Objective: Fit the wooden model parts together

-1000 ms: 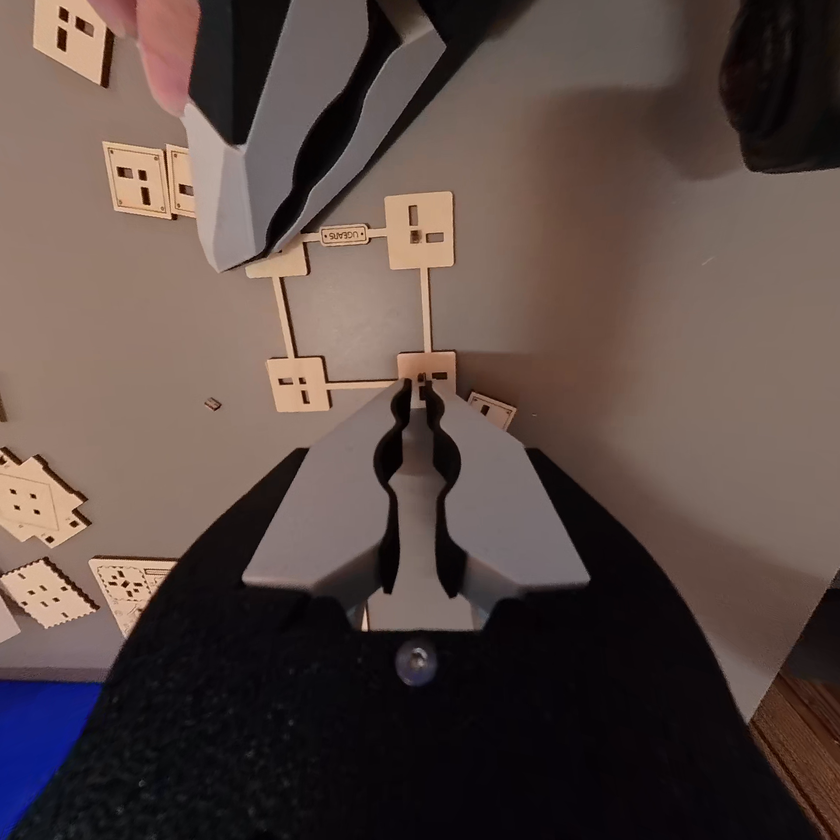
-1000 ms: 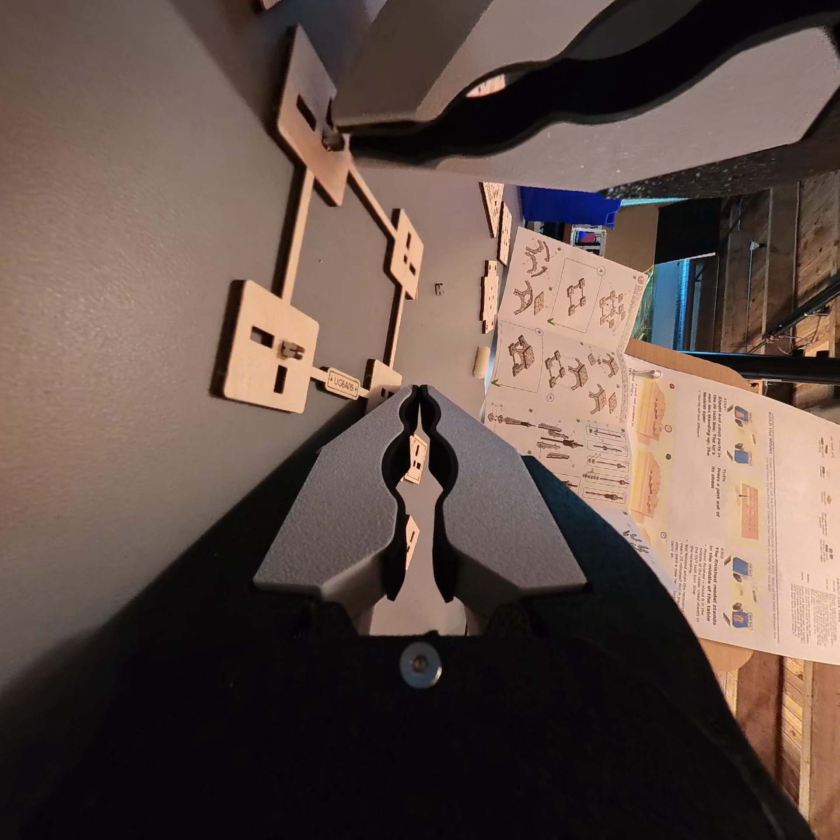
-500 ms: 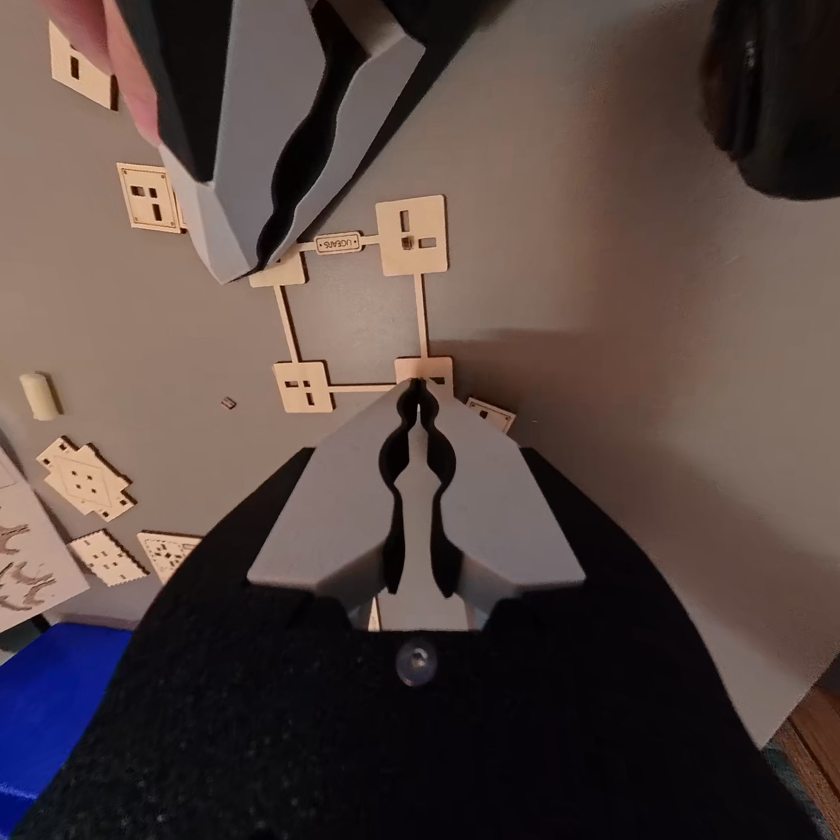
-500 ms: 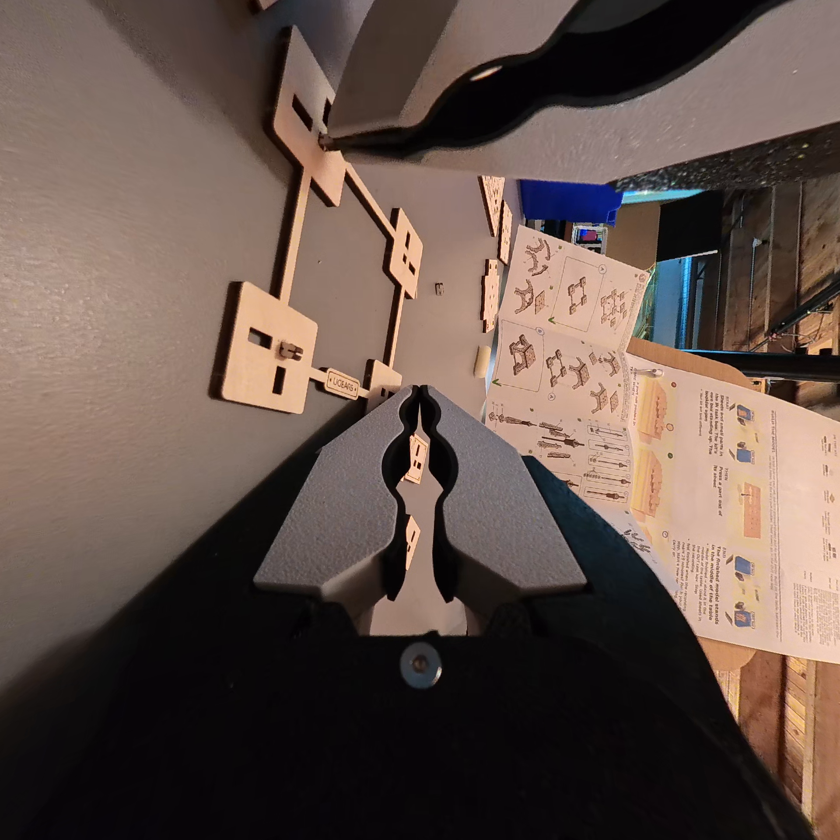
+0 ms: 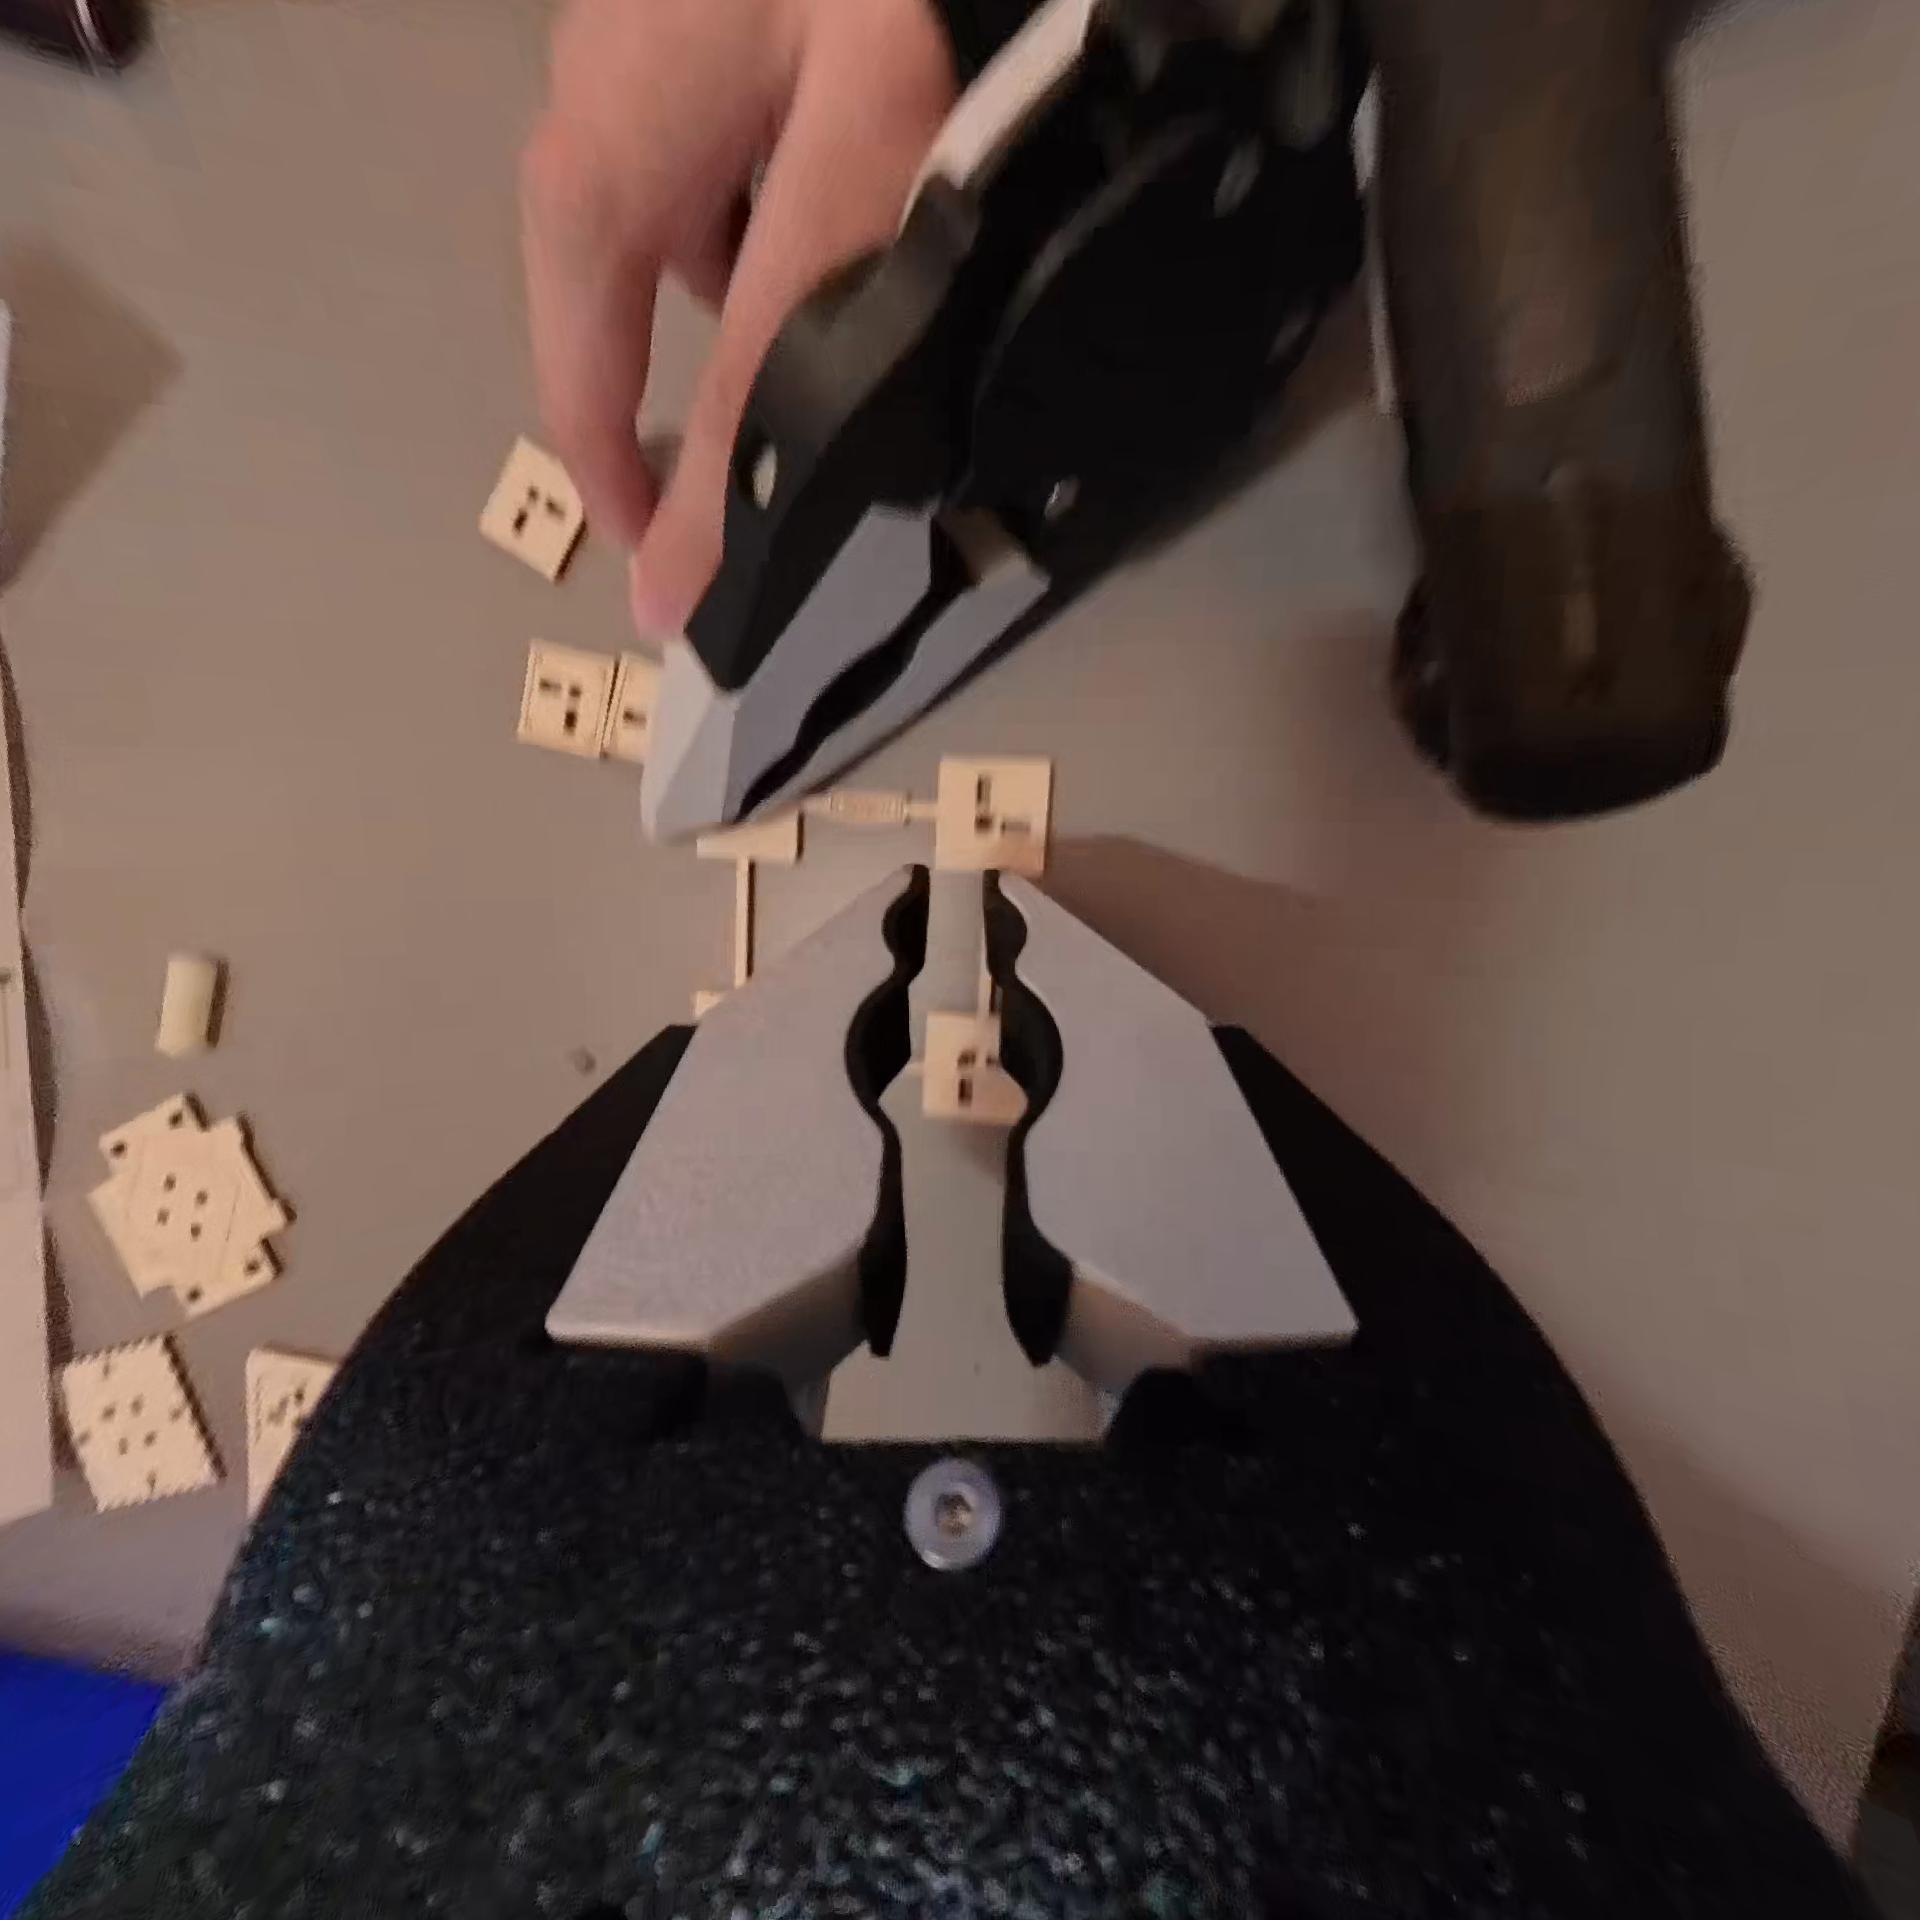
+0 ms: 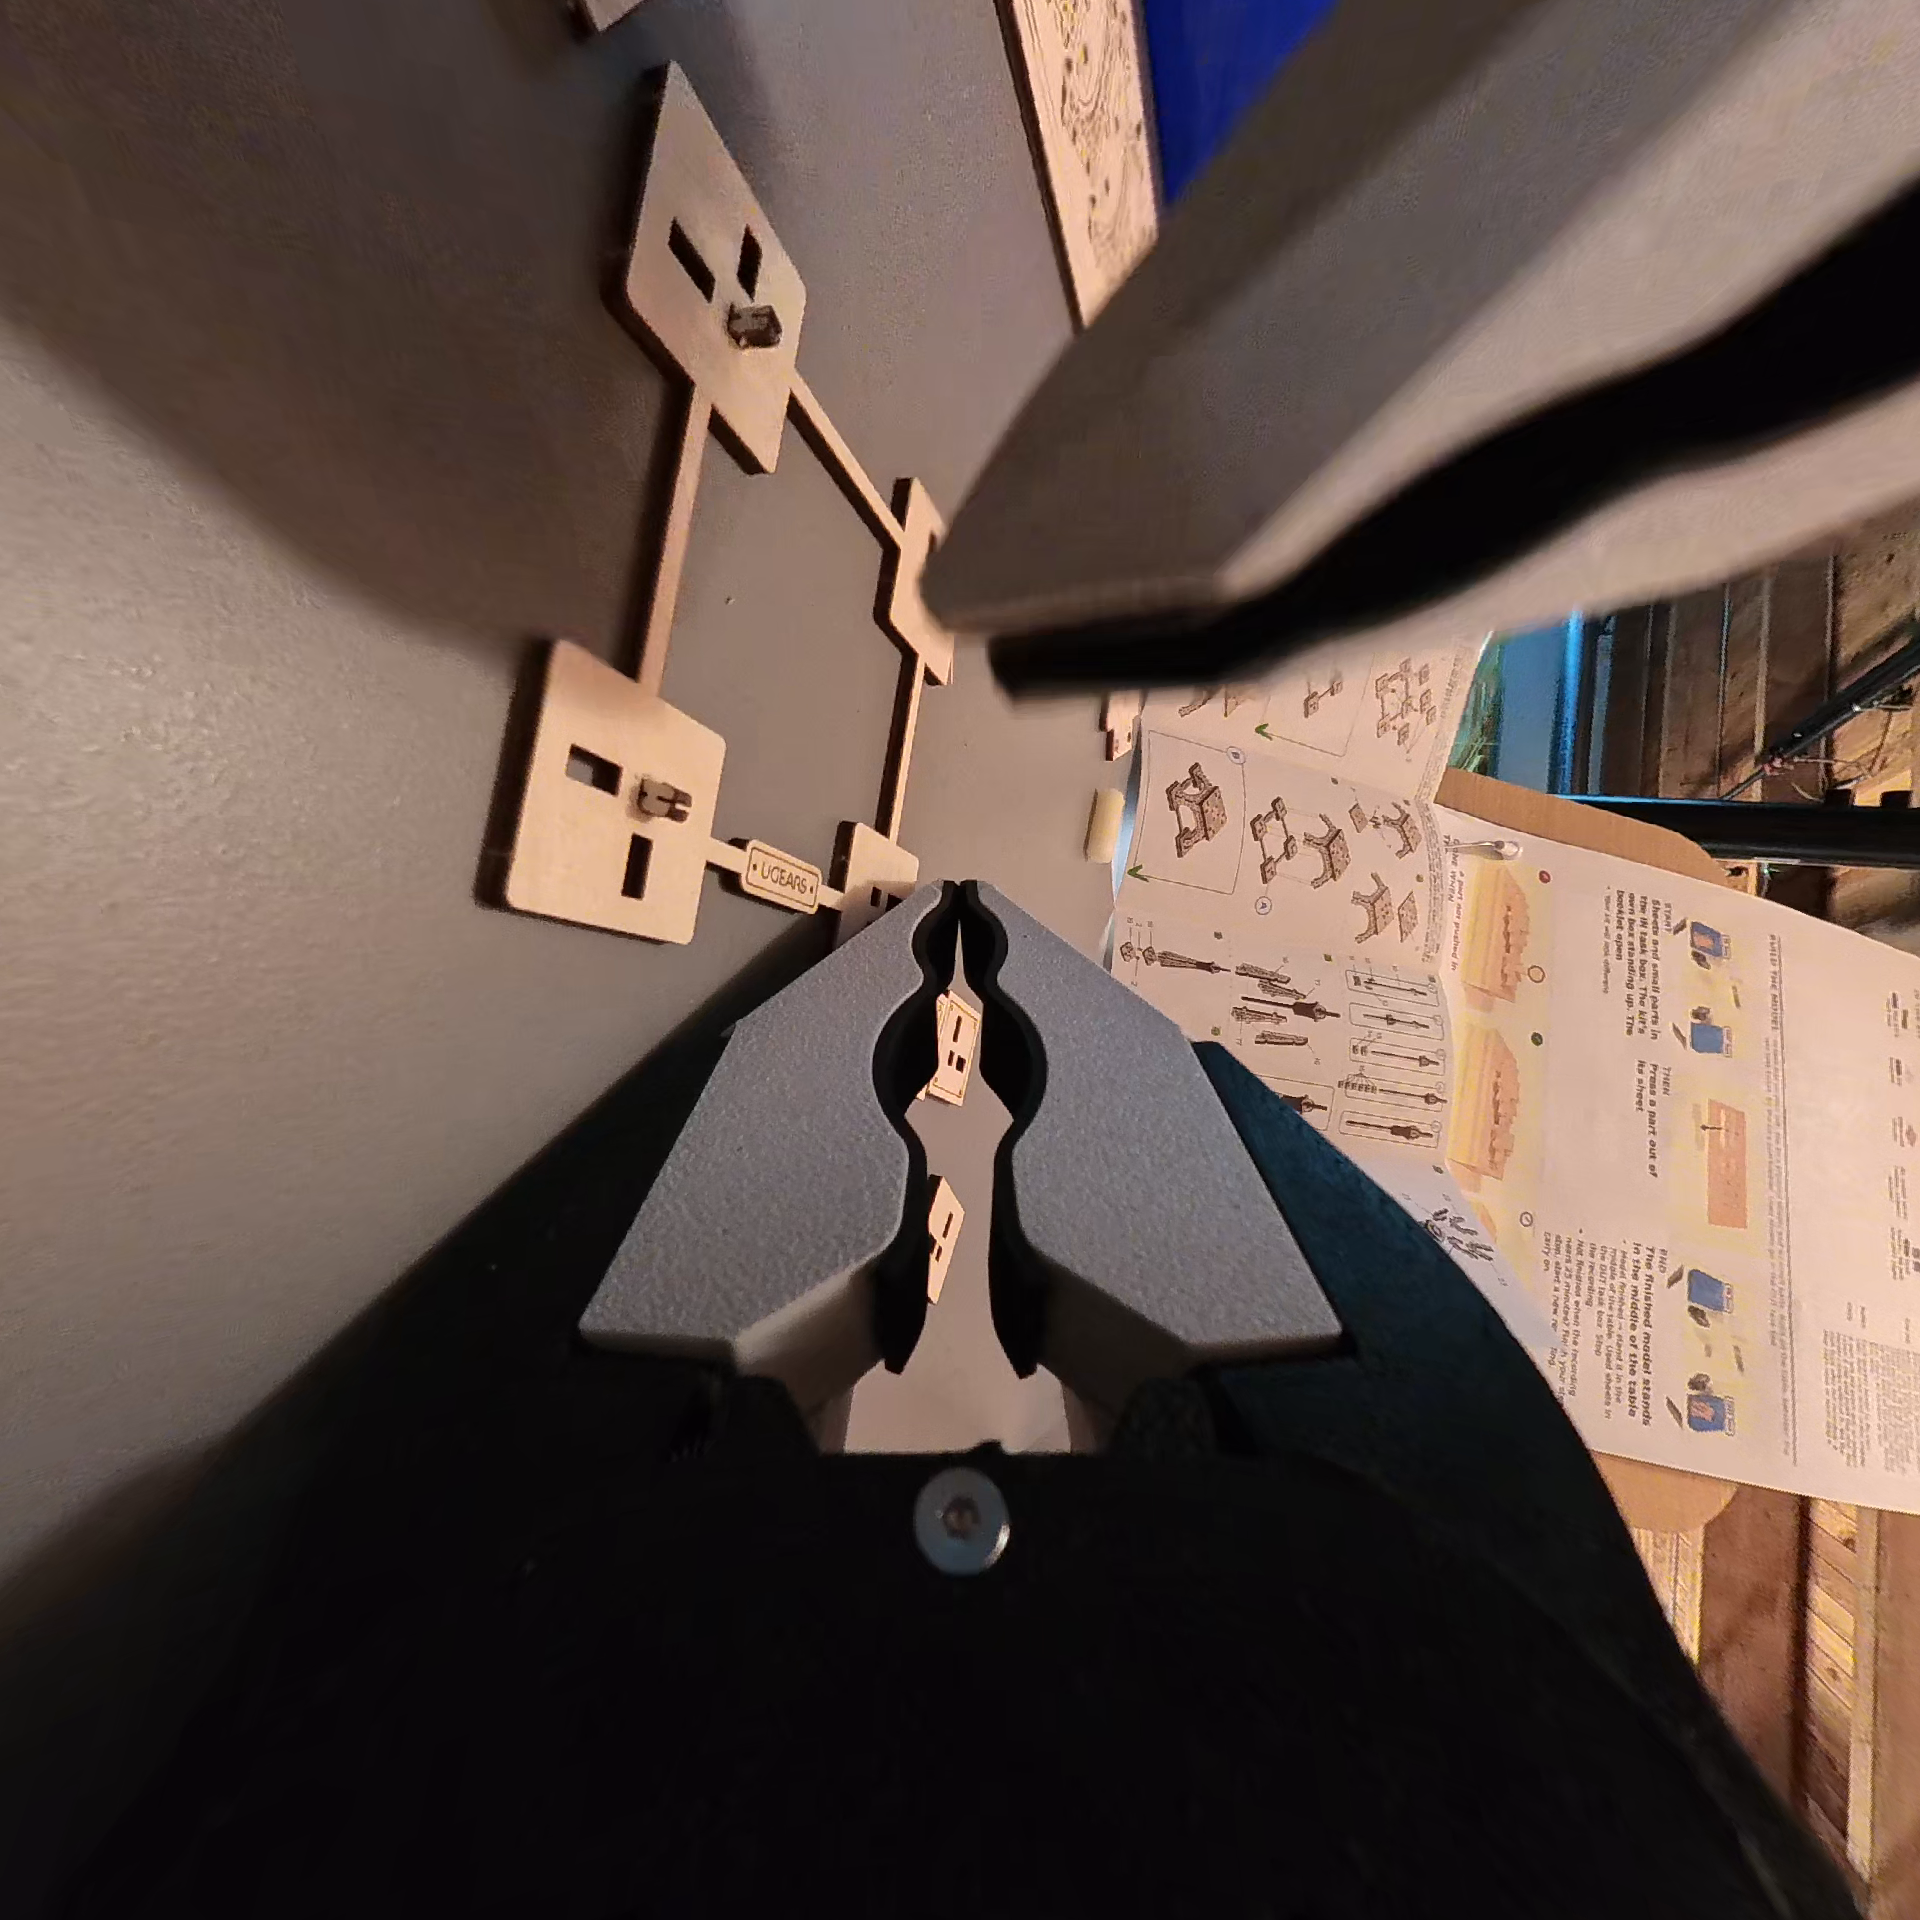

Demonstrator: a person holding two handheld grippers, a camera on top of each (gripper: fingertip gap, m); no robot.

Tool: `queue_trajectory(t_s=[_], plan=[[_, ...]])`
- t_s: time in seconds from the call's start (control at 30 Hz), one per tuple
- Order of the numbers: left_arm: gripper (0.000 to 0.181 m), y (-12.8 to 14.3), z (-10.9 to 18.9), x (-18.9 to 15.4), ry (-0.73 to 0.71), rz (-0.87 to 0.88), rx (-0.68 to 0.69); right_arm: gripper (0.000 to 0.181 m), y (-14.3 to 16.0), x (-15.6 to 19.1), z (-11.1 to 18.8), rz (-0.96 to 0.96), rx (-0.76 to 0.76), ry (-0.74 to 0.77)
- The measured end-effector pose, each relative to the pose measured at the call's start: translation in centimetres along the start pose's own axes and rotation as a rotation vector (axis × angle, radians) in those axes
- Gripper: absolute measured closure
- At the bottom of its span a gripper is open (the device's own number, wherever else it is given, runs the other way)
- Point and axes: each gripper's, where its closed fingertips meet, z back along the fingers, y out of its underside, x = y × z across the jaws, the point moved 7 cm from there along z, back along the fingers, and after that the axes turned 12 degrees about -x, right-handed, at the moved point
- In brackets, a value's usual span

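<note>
While wooden frame (image 6: pixel 686 665) lies flat on grey worktop (image 6: pixel 260 727), your right tongs (image 6: pixel 958 894) pinch together at its near corner; your left tongs (image 5: pixel 951 883) hover apart above it. Loose parts, instruction sheet (image 6: pixel 1558 1039) beside; worktop edge near.

Black textured tool (image 5: pixel 951 883) body, grey scalloped fingers (image 5: pixel 769 1122), silver screw (image 5: pixel 953 1538)

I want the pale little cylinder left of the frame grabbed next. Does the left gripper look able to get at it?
Probably yes. The cylinder lies alone on the table, nothing over it. The left gripper hangs above the wooden frame, jaws slightly apart and empty; the right gripper sits off that path.
</note>
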Motion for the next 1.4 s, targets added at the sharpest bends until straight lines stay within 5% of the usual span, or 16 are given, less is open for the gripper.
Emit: queue_trajectory(t_s=[0.03,0.57,1.3,1.4], plan=[[0.174,-0.4,-0.4,-0.1,-0.004,-0.007,-0.020,0.181,0.0,0.0,0.0,0.001,0.000,0.000],[0.181,0.2,-3.2,-0.3,0.038,-0.059,0.052,0.181,-0.1,-0.1,0.0,-0.005,-0.003,-0.002],[0.181,1.0,-2.9,-0.3,0.025,0.001,-0.029,0.181,-0.2,0.0,-0.1,-0.012,-0.010,0.001],[0.166,1.2,-2.2,0.5,-0.015,0.010,-0.092,0.181,-0.3,0.0,-0.1,-0.003,-0.004,0.005]])
